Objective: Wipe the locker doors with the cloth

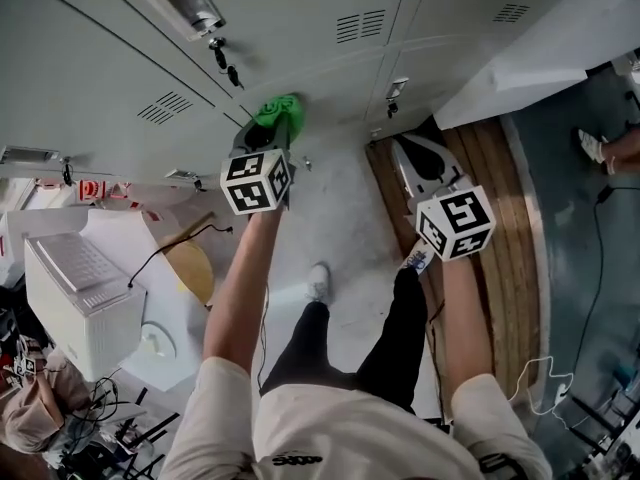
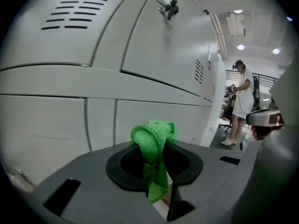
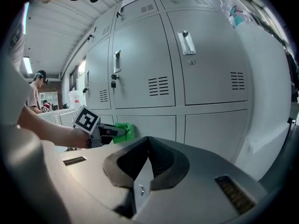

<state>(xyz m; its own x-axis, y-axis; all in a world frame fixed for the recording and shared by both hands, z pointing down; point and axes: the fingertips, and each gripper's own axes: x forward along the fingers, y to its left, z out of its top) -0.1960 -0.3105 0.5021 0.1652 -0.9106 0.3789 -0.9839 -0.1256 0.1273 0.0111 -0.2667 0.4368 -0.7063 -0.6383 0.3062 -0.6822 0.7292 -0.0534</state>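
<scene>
Grey bank of lockers (image 1: 300, 38) ahead, vented doors stacked in tiers, with pale floor (image 1: 340, 218) and a strip of wooden boards (image 1: 500, 238) below. Green cloth (image 2: 152, 139) bunched and clamped between the jaws of the left gripper (image 2: 156, 162), a rounded wad poking out in front and a tail hanging down behind. Held low, right at a bottom-row door (image 2: 154, 115); seemingly very close, but actual contact not settled from any view. Right gripper (image 3: 145, 155) carried idle off to the side, jaws pressed together on nothing, well apart from the cloth.

For a good wipe, probably best to:
- Press the wad flat to the panel rather than dabbing with its tip, so that cloth and not jaw plastic meets the paint.
- Sweep in long overlapping passes from seam to seam, then move up a tier.
- Ease round the handles (image 3: 187, 42), the hanging keys (image 1: 225, 63) and the vent slots (image 3: 158, 85), where the tail could snag.
- Hold the clamp firm, since a loose wad would likely drag free.
- Leave the right gripper clear of the doors.
</scene>
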